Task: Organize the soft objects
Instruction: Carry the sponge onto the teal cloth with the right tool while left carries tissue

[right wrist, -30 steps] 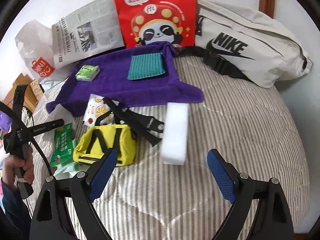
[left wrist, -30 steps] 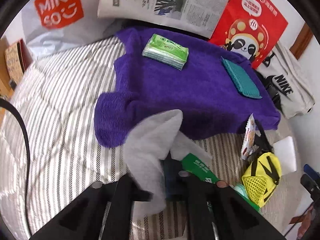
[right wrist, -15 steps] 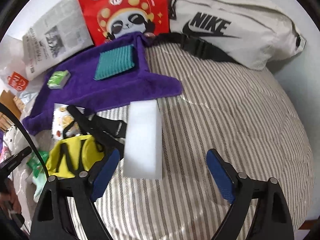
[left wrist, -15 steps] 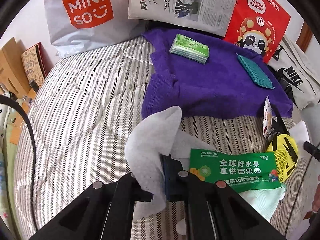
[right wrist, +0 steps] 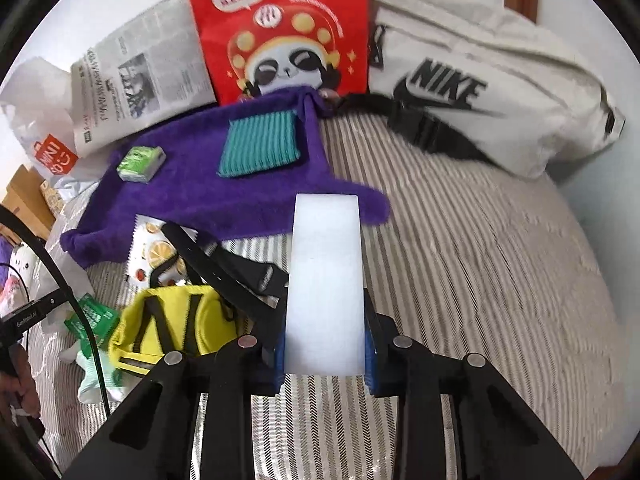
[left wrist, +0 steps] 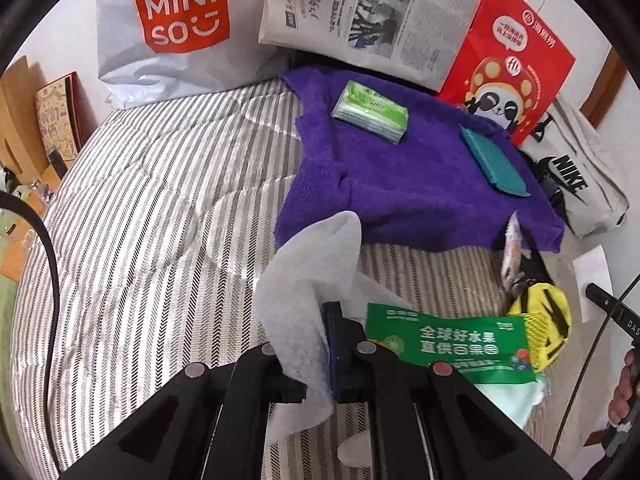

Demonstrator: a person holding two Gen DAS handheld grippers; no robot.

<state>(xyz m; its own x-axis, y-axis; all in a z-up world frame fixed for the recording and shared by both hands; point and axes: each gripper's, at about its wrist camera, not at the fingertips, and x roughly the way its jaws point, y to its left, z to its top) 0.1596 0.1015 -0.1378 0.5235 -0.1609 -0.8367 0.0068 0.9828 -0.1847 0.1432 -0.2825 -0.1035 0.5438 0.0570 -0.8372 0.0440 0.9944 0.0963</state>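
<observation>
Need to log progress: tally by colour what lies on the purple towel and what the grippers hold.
Green: 1, tissue pack
Teal: 1, cloth
White: 2, wipe in left gripper, sponge in right gripper
Total: 4

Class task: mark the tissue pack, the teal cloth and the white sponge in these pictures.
tissue pack (left wrist: 370, 111): left wrist view, green top face.
teal cloth (right wrist: 260, 147): right wrist view, ribbed middle.
white sponge (right wrist: 325, 280): right wrist view, flat upper face.

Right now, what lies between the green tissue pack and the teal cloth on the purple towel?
Only bare purple towel separates the green tissue pack and the teal cloth; both wrist views show it.
</observation>
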